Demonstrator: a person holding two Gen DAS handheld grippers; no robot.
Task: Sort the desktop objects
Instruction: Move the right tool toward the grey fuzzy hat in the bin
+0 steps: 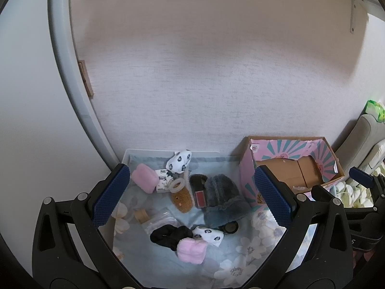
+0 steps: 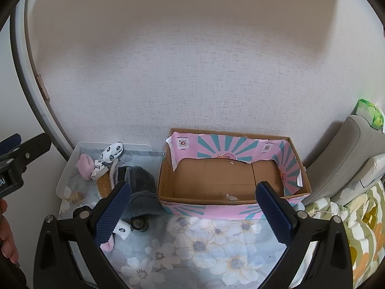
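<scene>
With both the left hand-held gripper [image 1: 192, 202] and right hand-held gripper [image 2: 192, 214] wide open and empty, start with the pink sock [image 1: 191, 250] left of the cardboard box [image 2: 231, 180], gripping its middle.

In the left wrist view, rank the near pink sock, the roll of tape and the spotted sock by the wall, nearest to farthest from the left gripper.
1. Near pink sock, at the front, lowest in view between the open left gripper fingers.
2. Roll of tape, mid-pile, on the brown plush.
3. Spotted sock, at the back by the wall.
</scene>
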